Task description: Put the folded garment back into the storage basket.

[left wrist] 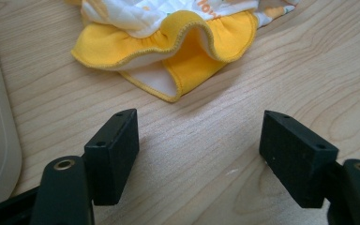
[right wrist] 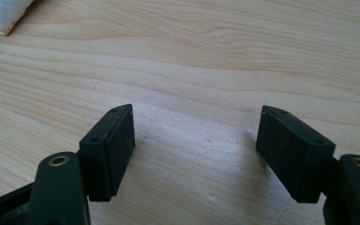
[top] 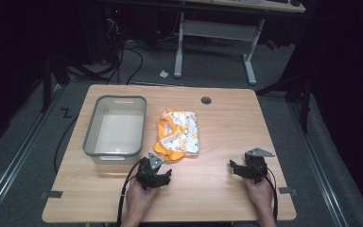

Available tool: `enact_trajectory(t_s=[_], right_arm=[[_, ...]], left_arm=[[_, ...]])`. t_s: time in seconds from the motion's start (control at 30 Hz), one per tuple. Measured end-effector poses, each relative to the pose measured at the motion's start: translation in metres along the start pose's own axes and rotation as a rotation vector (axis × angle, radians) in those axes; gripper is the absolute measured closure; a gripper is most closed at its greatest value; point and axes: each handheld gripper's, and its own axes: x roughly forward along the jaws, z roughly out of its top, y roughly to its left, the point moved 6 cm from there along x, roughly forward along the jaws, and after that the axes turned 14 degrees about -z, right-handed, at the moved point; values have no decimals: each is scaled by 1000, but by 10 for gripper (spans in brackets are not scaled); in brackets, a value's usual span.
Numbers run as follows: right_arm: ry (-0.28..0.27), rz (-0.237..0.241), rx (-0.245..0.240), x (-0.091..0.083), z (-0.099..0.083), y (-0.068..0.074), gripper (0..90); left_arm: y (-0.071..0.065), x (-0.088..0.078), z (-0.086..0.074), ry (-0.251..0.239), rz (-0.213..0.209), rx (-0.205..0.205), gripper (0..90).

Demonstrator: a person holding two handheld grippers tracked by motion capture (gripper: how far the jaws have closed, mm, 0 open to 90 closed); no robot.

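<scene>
**On the tabletop: both claws spread, cloth item untouched**

On the pale wooden tabletop (top: 208, 189) a grey plastic tub (top: 90, 130) stands at the left, with nothing visible inside it. Just to its right lies a folded cloth item (top: 178, 134), white with an orange-and-green print and yellow ruffled edging; it looks like a cloth diaper cover, though the exact garment cannot be told. In the left gripper view its yellow hem (left wrist: 168, 51) lies just ahead of the jaws, and orange printed letters near the top edge are cut off and cannot be read. A round grommet hole (top: 206, 100) sits near the far edge. Beyond the tabletop stand a second desk (top: 217, 28) and loose cables (top: 123, 61) on the floor.

Nothing lies between the left claw (top: 157, 177) and the cloth; the tub's rim is close on its left.

The left claw is spread wide with bare wood between its jaws, held low by the left hand (top: 139, 196), aimed at the hem. The right claw (top: 246, 169), held by the right hand (top: 261, 194), is also spread over bare wood, well apart from the cloth.
</scene>
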Motion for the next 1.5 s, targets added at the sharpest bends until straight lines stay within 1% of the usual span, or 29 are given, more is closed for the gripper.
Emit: enact_trajectory(t_s=[0.5, 0.83, 1.03, 1.13, 1.2, 1.33, 1.5], right_arm=[[1, -1, 1, 0, 0, 0, 284], [1, -2, 1, 0, 0, 0, 283], [1, -1, 1, 0, 0, 0, 282], [1, -1, 1, 0, 0, 0, 282], [1, -1, 1, 0, 0, 0, 282], [1, -1, 1, 0, 0, 0, 282], [1, 0, 1, 0, 0, 0, 282]], left_arm=[[0, 0, 0, 4, -3, 1, 274], [0, 1, 0, 2, 0, -8, 268], [-1, 1, 0, 6, -6, -1, 262], [-1, 0, 0, 1, -7, -9, 263], [-1, 0, 1, -5, -18, -29, 251], [-4, -2, 1, -5, -20, -20, 229], [-9, -5, 5, -22, -27, -17, 226]])
